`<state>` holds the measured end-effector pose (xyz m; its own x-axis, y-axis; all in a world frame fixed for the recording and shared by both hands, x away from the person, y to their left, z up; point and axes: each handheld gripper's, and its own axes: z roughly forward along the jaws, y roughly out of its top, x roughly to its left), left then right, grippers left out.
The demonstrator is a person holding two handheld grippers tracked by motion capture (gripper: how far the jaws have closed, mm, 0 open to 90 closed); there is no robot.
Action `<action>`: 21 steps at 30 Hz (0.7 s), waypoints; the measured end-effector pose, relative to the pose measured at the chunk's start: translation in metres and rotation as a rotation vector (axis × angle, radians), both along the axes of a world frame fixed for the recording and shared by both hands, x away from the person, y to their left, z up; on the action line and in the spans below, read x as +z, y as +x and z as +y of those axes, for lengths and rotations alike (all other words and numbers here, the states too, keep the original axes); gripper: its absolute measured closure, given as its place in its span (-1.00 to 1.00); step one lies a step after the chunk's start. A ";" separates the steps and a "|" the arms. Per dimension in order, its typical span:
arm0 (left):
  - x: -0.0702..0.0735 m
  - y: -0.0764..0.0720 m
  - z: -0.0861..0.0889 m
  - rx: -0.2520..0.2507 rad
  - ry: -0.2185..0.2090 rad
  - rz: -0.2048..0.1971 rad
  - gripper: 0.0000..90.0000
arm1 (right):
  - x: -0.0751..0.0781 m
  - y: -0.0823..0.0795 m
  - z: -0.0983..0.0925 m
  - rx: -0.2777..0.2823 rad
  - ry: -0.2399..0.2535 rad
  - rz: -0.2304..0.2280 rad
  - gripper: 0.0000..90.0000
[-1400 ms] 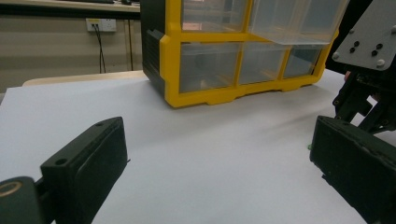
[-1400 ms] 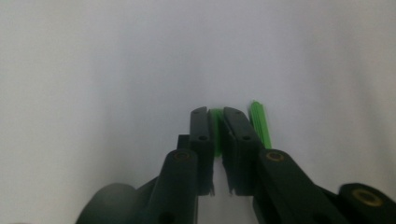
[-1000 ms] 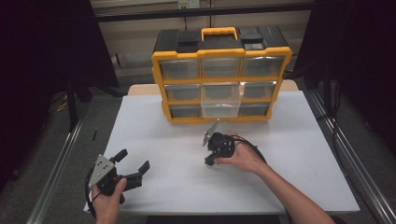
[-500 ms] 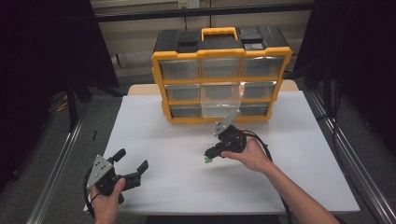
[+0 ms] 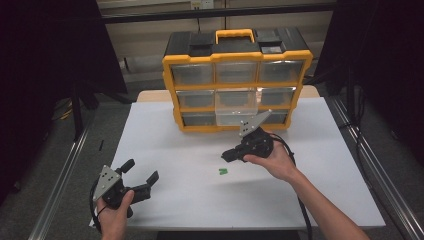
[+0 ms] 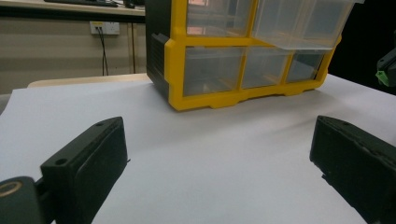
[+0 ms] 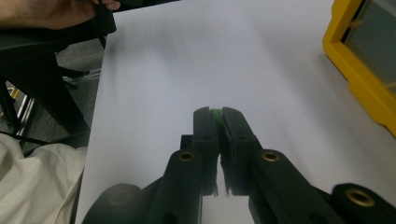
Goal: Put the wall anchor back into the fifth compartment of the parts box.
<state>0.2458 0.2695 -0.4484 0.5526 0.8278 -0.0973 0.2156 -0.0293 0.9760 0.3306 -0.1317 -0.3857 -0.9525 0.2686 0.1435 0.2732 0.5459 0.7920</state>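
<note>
My right gripper (image 5: 228, 155) hovers over the middle of the white table (image 5: 320, 190), just in front of the organizer, with its jaws pointing left. Its jaws (image 7: 215, 115) are shut on a thin green piece (image 7: 215, 111), which also peeks out at the edge of the left gripper view (image 6: 384, 77). Another small green piece (image 5: 222, 171) lies on the table just below those jaws, apart from them. My left gripper (image 5: 141, 170) rests at the near left corner, open, with nothing between its jaws (image 6: 222, 154).
A yellow and black drawer organizer (image 5: 236, 86) stands at the back centre. Its clear middle drawer (image 5: 235, 105) is pulled out toward me. A cable (image 5: 287, 145) trails from the right gripper. Metal rails run along both table sides.
My right gripper moved right and back toward the organizer, away from the spot where the green piece lies on the table. The left gripper has stayed put.
</note>
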 end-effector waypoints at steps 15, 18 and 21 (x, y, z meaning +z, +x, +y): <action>-0.002 0.004 -0.004 -0.002 -0.019 0.005 -0.91 | 0.052 0.005 -0.019 -0.056 0.048 -0.100 0.89; -0.002 0.003 -0.004 -0.001 -0.007 0.003 -0.91 | 0.068 0.006 -0.022 -0.069 0.056 -0.127 0.89; -0.002 0.003 -0.004 -0.003 0.007 0.007 -0.91 | 0.080 0.009 -0.024 -0.077 0.061 -0.135 0.89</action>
<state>0.2483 0.2655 -0.4504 0.5542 0.8268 -0.0957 0.2226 -0.0364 0.9742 0.3400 -0.1554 -0.3054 -0.9413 0.3358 0.0335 0.2007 0.4773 0.8555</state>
